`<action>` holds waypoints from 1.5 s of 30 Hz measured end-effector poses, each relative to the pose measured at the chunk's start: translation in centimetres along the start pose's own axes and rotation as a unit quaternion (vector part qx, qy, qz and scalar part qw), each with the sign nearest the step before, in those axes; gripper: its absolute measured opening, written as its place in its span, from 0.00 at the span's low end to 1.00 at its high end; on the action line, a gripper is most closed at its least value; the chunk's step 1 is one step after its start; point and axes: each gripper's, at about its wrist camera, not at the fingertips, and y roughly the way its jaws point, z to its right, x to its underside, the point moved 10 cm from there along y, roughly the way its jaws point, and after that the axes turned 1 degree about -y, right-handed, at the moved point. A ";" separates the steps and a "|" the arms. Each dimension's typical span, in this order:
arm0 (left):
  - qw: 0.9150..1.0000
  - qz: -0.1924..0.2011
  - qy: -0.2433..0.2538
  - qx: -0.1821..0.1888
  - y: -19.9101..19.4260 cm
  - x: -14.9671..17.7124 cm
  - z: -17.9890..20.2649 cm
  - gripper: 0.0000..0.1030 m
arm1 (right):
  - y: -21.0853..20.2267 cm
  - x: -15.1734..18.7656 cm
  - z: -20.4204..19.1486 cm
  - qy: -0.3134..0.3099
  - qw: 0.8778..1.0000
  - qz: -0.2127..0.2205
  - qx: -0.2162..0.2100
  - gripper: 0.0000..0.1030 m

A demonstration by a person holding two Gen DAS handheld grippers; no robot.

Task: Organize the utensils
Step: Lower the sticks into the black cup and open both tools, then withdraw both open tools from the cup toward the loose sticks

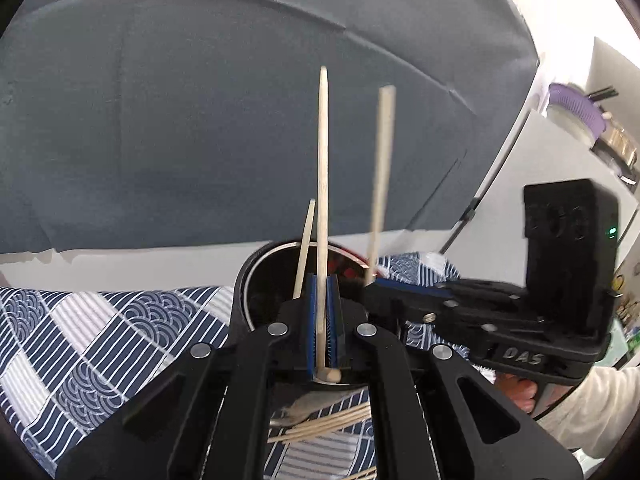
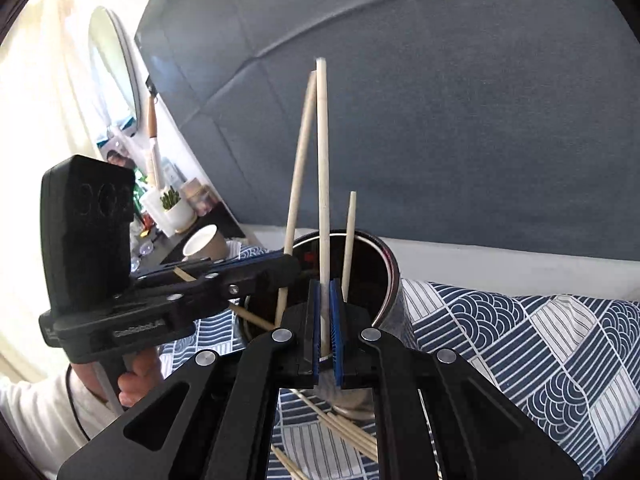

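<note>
- Near: loose pale wooden chopsticks (image 2: 340, 428) lying on blue-and-white patterned cloth (image 1: 100, 320).
- Left claw (image 1: 321, 312) clamped on one chopstick (image 1: 322, 184); right claw (image 2: 325, 312) likewise (image 2: 322, 184).
- Beyond: dark round metal cup (image 2: 384, 264), seemingly holding one stick already; next, lowering tips inside, then releasing.

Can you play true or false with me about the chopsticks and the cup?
1. Each hand-held gripper is clamped on a chopstick. True: the left hand-held gripper holds one chopstick, and the right hand-held gripper holds another chopstick.
2. The cup is lying on its side. False: it stands upright.
3. One chopstick already stands inside the cup. True.
4. No chopsticks are left on the cloth. False: loose chopsticks still lie on the patterned cloth.
5. The cloth is plain red. False: it is blue and white.
</note>
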 end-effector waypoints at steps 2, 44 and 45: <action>1.000 -0.002 0.002 -0.003 -0.2 0.2 0.3 0.05 | 0.0 0.4 -0.1 -0.006 1.000 -0.007 0.008 0.05; 0.988 -0.024 -0.114 -0.106 -9.1 8.1 -3.2 0.94 | -7.1 4.2 1.0 -0.061 0.984 -0.042 0.160 0.83; 0.987 -0.030 -0.116 -0.109 -8.9 8.7 -3.3 0.94 | -7.0 4.6 1.3 -0.062 0.984 -0.047 0.162 0.83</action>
